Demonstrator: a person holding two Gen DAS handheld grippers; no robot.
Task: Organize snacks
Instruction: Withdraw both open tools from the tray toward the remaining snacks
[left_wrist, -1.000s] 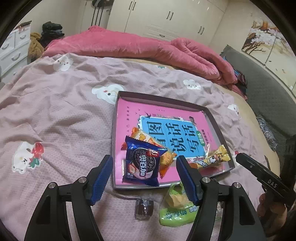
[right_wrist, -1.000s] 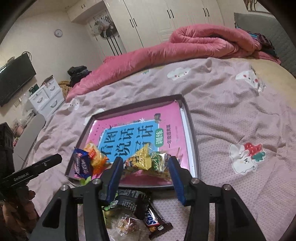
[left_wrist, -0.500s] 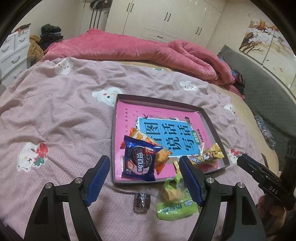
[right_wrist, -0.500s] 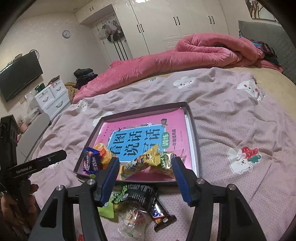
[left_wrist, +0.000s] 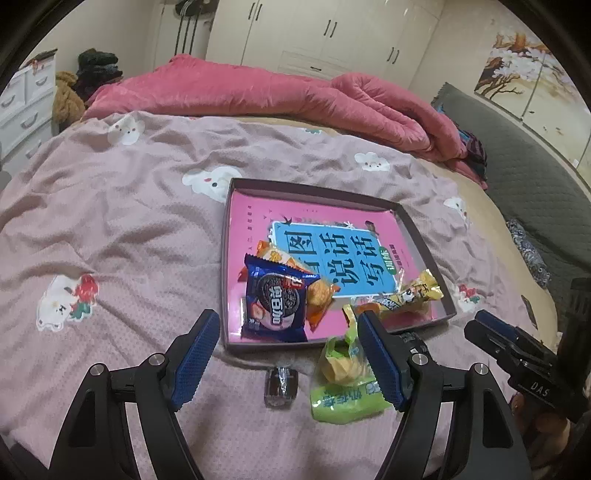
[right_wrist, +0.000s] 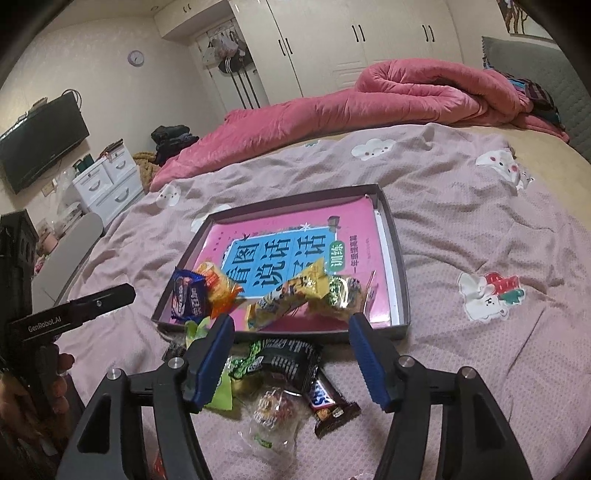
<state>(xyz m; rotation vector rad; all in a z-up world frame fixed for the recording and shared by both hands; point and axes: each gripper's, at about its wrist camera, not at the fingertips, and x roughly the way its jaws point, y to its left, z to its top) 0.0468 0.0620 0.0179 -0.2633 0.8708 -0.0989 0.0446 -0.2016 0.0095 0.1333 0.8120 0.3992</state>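
A dark shallow box lined with a pink book lies on the bed. Inside are a blue Oreo pack, an orange pack and a yellow wrapper. In front of the box lie a green pack, a small dark candy, a black pack, a Snickers bar and a clear bag. My left gripper is open and empty above the loose snacks. My right gripper is open and empty over the black pack.
A pink sheet with cartoon prints covers the bed. A rolled pink duvet lies at the far side. White drawers and a wall television stand to the left. A grey headboard is on the right.
Both grippers have pulled back and up from the box, so more loose snacks in front of it show. Both stay open and empty.
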